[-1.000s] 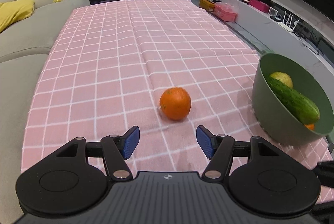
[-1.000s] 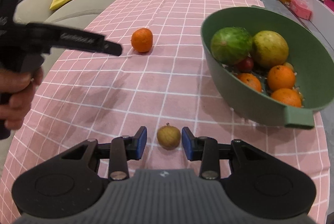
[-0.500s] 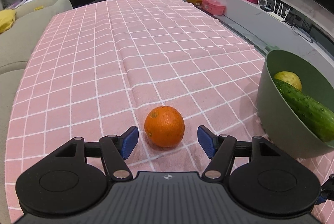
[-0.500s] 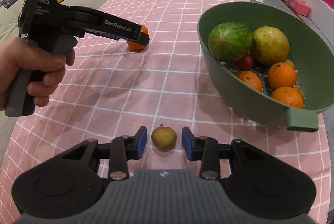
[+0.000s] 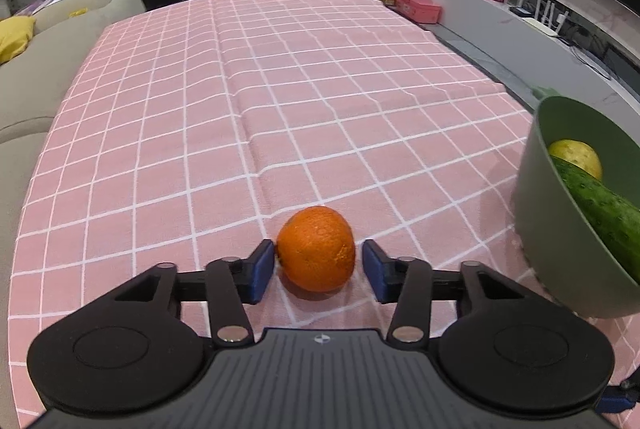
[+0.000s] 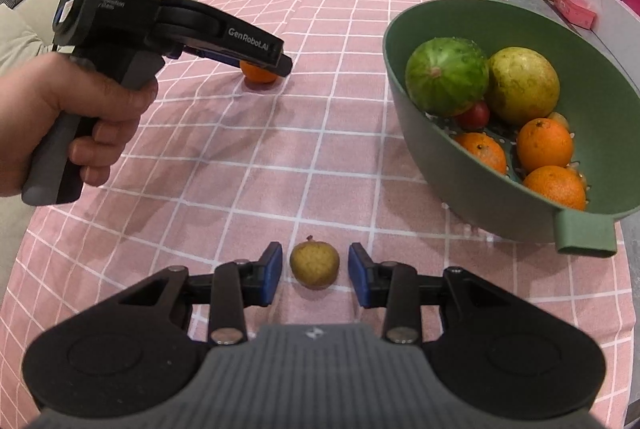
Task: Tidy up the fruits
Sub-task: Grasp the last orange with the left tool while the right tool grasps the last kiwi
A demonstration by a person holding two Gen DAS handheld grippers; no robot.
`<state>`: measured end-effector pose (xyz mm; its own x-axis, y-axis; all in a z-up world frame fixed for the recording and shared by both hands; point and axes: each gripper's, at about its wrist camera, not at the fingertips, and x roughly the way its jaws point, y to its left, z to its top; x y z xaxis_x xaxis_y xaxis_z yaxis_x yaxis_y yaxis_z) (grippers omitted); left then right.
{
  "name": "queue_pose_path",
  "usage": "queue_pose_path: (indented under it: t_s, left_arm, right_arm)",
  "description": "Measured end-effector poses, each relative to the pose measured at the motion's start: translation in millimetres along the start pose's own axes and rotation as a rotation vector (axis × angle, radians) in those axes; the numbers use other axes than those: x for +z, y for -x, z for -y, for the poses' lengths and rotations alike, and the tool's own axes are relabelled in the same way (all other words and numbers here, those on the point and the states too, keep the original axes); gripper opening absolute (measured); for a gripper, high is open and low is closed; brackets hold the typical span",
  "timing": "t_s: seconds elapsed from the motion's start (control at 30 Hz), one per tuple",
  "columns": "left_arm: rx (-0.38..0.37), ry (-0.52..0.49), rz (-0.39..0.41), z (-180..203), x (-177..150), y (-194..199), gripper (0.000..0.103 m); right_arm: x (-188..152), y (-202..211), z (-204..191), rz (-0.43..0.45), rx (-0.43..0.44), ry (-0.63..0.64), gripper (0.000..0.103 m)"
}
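Sitting on the pink checked tablecloth (image 5: 280, 101) of the table, the orange (image 5: 316, 248) is lying between the blue pads of the left tongs (image 5: 319, 271). The left tongs are standing spread: the left pad (image 5: 262, 269) is touching or nearly touching the peel, while the right pad is standing just clear of it. In the right wrist view the same orange (image 6: 259, 73) is showing partly behind the black finger of the left tongs (image 6: 280, 63), which the person's left hand (image 6: 76, 133) is gripping by the handle.

Nearer the right camera, a small yellow-brown fruit (image 6: 315, 265) with a short stem is resting on the tablecloth (image 6: 328, 133) between the pads of the right tongs (image 6: 315, 275). These tongs are also standing spread, with a gap showing on each side of the fruit.

To the right, a green colander bowl (image 6: 472, 197) is standing on the table, well apart from both loose fruits. It is holding a cucumber (image 6: 446, 76) seen end-on, a yellow-green round fruit (image 6: 522, 85), a small red fruit (image 6: 476, 115) and three oranges (image 6: 544, 143). In the left wrist view the bowl (image 5: 548, 229) is showing the cucumber (image 5: 600, 205) lengthwise.

A beige sofa (image 5: 44, 65) is running along the table's left side.
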<state>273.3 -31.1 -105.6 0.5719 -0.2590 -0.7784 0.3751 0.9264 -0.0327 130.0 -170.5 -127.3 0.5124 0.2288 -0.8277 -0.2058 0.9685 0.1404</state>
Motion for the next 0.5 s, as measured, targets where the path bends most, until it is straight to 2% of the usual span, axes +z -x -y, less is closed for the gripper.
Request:
queue_pose_path:
  t_s: [0.2,0.5]
  left_arm:
    - [-0.015,0.031,0.002,-4.9,-0.5,1.2,0.048]
    - [-0.059,0.032,0.003,0.9,-2.5,11.8,0.047]
  right_arm:
    - [0.6,-1.7,0.9,-0.005,-0.002,0.011,0.024]
    - [2.5,-0.5,0.4,-0.007,0.002,0.012,0.024]
